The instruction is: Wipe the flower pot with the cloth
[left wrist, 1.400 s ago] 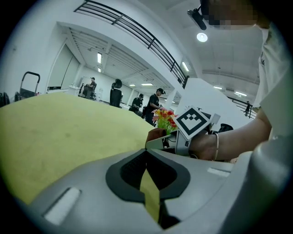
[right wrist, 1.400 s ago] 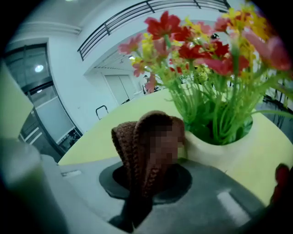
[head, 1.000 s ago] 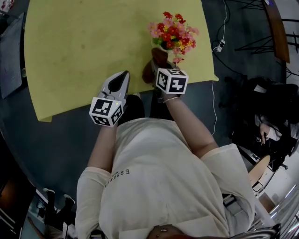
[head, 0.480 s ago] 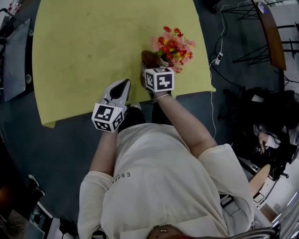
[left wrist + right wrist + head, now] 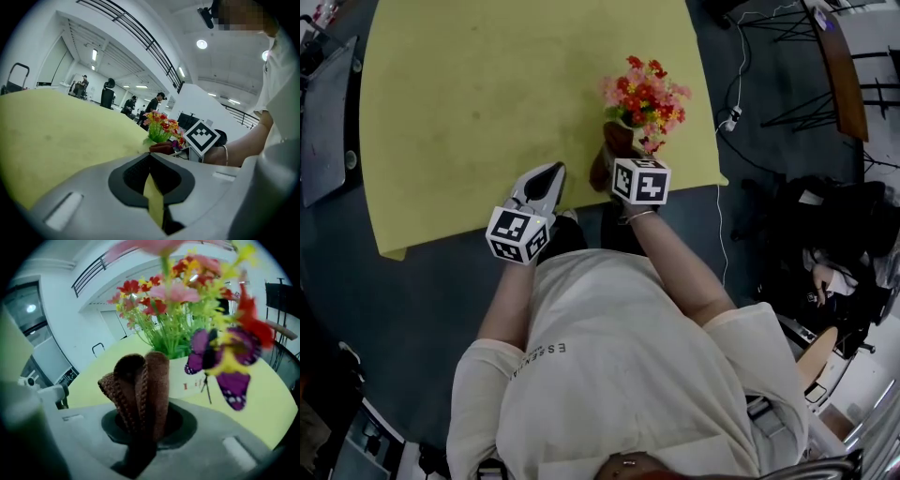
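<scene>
the right gripper has its jaws pinched on a folded brown knitted cloth. the cloth stands up just beside the white flower pot; contact i cannot tell. red, pink and yellow artificial flowers and a purple butterfly rise from the pot. the left gripper has its jaws together on nothing, over the near edge of the yellow-green table. the pot sits towards the table's near right corner. around it lie dark floor and cables; the hall has white ceiling lights.

Brown cloth, yellow table (red-pink flowers)
</scene>
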A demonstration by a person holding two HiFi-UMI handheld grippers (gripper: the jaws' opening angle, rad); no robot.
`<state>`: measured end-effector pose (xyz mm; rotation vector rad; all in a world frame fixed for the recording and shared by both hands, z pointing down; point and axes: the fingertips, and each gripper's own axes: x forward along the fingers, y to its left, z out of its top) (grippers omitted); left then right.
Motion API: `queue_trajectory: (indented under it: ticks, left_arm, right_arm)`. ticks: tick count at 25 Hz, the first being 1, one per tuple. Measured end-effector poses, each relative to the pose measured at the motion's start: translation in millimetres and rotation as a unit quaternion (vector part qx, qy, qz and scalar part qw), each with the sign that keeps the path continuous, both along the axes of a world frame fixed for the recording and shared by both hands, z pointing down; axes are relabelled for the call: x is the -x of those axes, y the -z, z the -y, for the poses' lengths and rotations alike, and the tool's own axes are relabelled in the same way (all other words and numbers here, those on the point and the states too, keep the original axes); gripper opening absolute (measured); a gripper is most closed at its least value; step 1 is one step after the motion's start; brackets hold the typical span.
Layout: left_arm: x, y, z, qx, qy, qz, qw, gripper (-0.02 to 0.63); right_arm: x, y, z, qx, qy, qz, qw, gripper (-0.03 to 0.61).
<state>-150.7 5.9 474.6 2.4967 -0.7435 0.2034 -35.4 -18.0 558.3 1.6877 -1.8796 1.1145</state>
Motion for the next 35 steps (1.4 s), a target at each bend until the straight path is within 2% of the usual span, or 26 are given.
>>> queue_trajectory:
  ticks: [5, 10, 14, 18, 20, 21, 24, 29, 32, 35]
  left_arm:
    - [-30, -2, -4, 0.005, -0.035, -0.006, 0.9994, 0.012]
    - [-53, -3, 0, -0.010, -0.058, -0.001, 0.9983, 0.012]
    - [-73, -5, 5, -0.051, -0.079, 0.026, 0.9952, 0.012]
    - [-97, -8, 12, -0.107, -0.106, 0.063, 0.9866, 0.014]
    - [-106, -16, 19, -0.123, -0.109, 0.091, 0.9823, 0.016]
    - [-111, -20, 23, -0.122, -0.107, 0.101, 0.9815, 0.050]
    - [-132, -32, 34, -0.114, -0.109, 0.114, 0.9809, 0.236]
    - [-156, -35, 47, -0.159, -0.139, 0.130, 0.9688, 0.363]
    - [-163, -39, 55, -0.164, -0.151, 0.125, 0.9667, 0.469]
    - [-172, -45, 54, -0.166, -0.184, 0.118, 0.9617, 0.546]
  right_arm:
    - [-25, -4, -40, 0.020, 0.009, -0.015, 1.000, 0.049]
    - [-59, -5, -69, 0.027, 0.019, -0.026, 0.999, 0.049]
    - [-106, -1, -79, 0.023, 0.018, -0.067, 0.997, 0.049]
    - [-144, 8, -65, 0.009, 0.041, -0.101, 0.994, 0.049]
    - [-158, 14, -50, -0.001, 0.051, -0.105, 0.993, 0.049]
    - [-164, 16, -42, -0.006, 0.057, -0.106, 0.993, 0.049]
    - [-181, 18, -20, -0.013, 0.072, -0.094, 0.993, 0.049]
    - [-193, 17, 4, -0.007, 0.083, -0.032, 0.996, 0.048]
    - [-197, 19, 17, -0.008, 0.091, -0.018, 0.996, 0.048]
    - [-200, 21, 23, -0.004, 0.090, -0.002, 0.996, 0.048]
